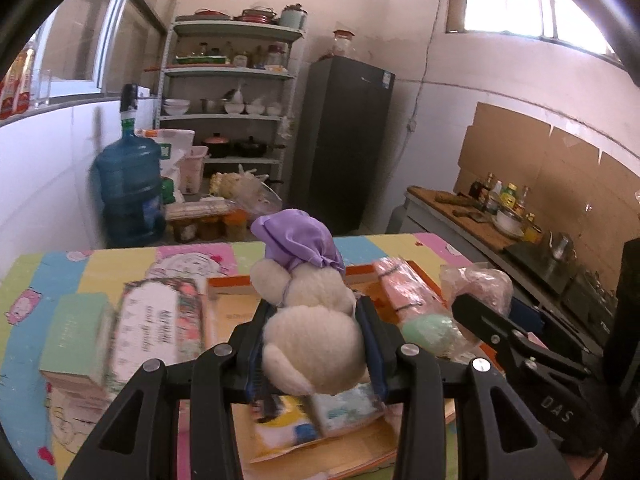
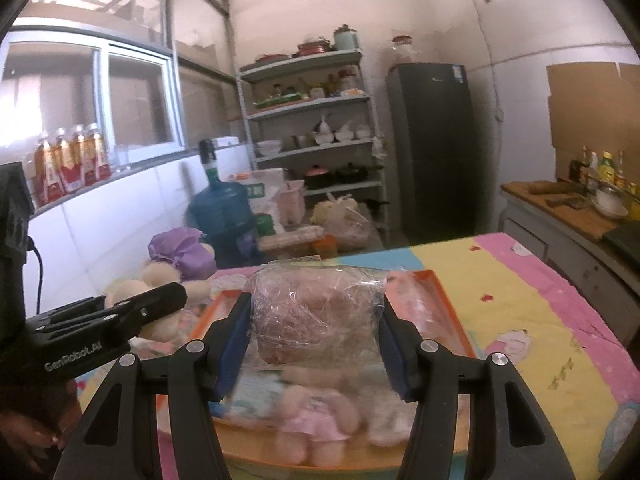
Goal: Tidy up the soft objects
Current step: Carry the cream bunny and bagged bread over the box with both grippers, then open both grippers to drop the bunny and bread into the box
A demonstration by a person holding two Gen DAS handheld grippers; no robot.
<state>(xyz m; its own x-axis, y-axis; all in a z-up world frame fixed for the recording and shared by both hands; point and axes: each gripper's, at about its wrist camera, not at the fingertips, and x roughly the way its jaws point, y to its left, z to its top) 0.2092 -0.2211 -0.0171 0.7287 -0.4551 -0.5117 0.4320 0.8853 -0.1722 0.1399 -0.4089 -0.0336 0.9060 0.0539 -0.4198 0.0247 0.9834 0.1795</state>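
In the left wrist view, the left gripper [image 1: 316, 344] fills the lower middle of the frame, its two blue-padded black fingers [image 1: 370, 340] pressed on both sides of a cream-white woolly plush toy with a purple satin cap [image 1: 310, 312], which stands upright between them above the orange shallow tray [image 1: 236, 288]. That tray lies on a table covered by a pastel cartoon-print cloth [image 1: 36, 280]; a pink and green rolled cloth in clear wrap [image 1: 412, 304] lies in it at centre right. In the right wrist view, the right gripper [image 2: 316, 340] sits at lower centre, jaws set rather wide and closed against a pinkish soft bundle in a crinkled clear plastic bag [image 2: 316, 312]. Below it, blurred, a small plush doll in a pink dress [image 2: 316, 420] lies in the tray.
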